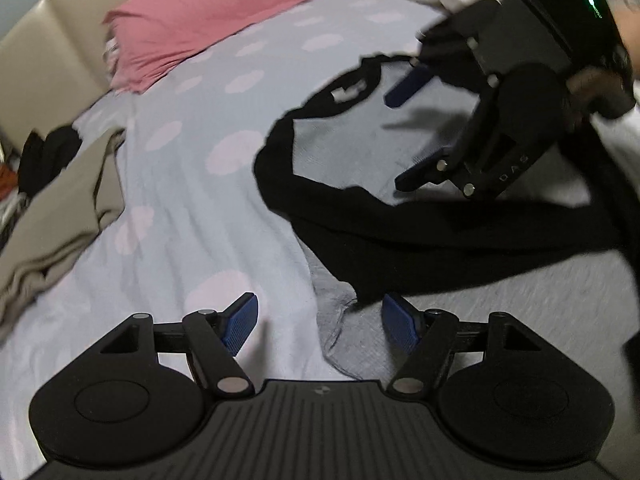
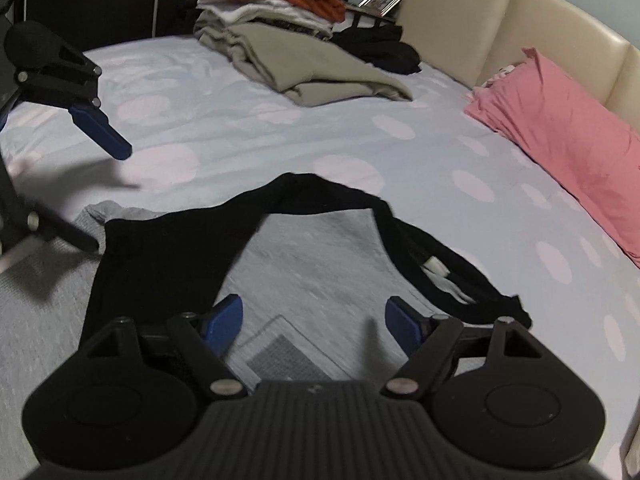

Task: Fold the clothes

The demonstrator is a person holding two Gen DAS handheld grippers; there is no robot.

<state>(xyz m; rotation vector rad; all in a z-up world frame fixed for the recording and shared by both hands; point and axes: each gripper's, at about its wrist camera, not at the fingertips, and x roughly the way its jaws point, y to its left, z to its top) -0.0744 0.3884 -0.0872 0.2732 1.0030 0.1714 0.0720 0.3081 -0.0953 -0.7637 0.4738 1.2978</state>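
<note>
The grey garment (image 2: 320, 256) with black trim lies flat on the dotted bedsheet (image 2: 240, 128), in front of both my grippers. In the right wrist view its black neckline (image 2: 304, 188) points toward twelve o'clock, at the headboard (image 2: 500, 16), so the long axis runs from me to there. A white label shows at three o'clock on the collar. My left gripper (image 1: 318, 322) is partly open over the garment's edge, gripping nothing; my right gripper (image 2: 314, 322) stands wide, empty, above the grey front. The near hem is cut off under the tools, and motion blur smears the far corner.
</note>
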